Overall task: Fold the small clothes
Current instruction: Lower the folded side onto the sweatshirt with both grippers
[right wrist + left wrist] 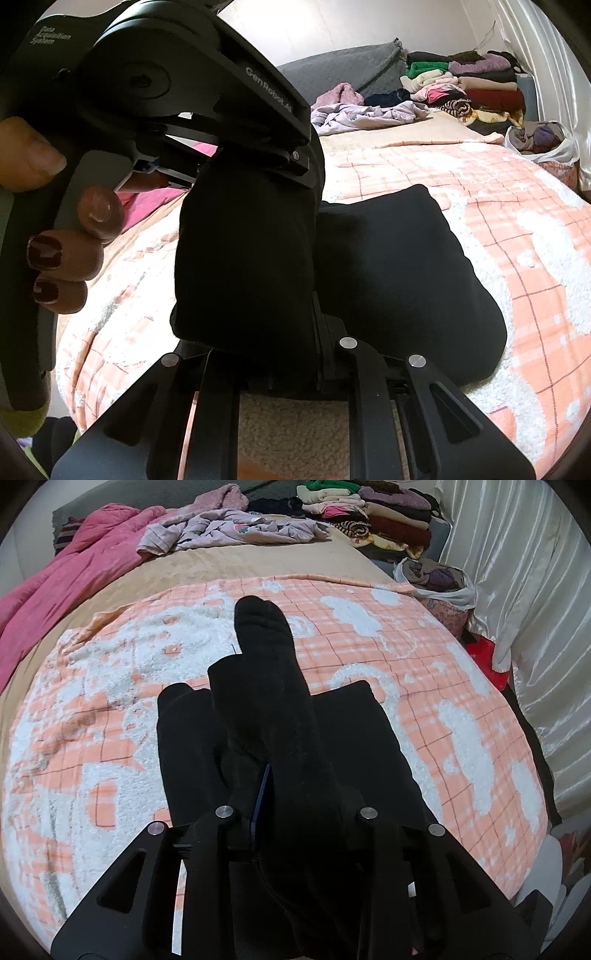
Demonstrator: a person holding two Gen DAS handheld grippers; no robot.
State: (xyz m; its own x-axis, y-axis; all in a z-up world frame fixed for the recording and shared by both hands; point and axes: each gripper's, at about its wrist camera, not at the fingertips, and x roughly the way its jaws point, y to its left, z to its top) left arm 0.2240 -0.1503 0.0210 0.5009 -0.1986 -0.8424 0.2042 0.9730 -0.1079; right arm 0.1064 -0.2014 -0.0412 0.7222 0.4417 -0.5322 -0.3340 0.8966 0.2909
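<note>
A black sock [273, 686] hangs from my left gripper [291, 794], which is shut on its cuff end; the toe points away over the bed. More black cloth [192, 746] lies under it on the orange and white checked blanket [424, 709]. In the right wrist view the same black sock [247, 258] is pinched between the left gripper's body above and my right gripper [291, 354] below, which is shut on its lower end. A folded black garment [399, 273] lies on the blanket [517, 229] just to the right.
A pink quilt [62, 590] lies at the left. Crumpled lilac clothes [229, 530] and a stack of folded clothes [376, 517] sit at the far end. A plastic bag of clothes [436, 579] stands by the white curtain [524, 590].
</note>
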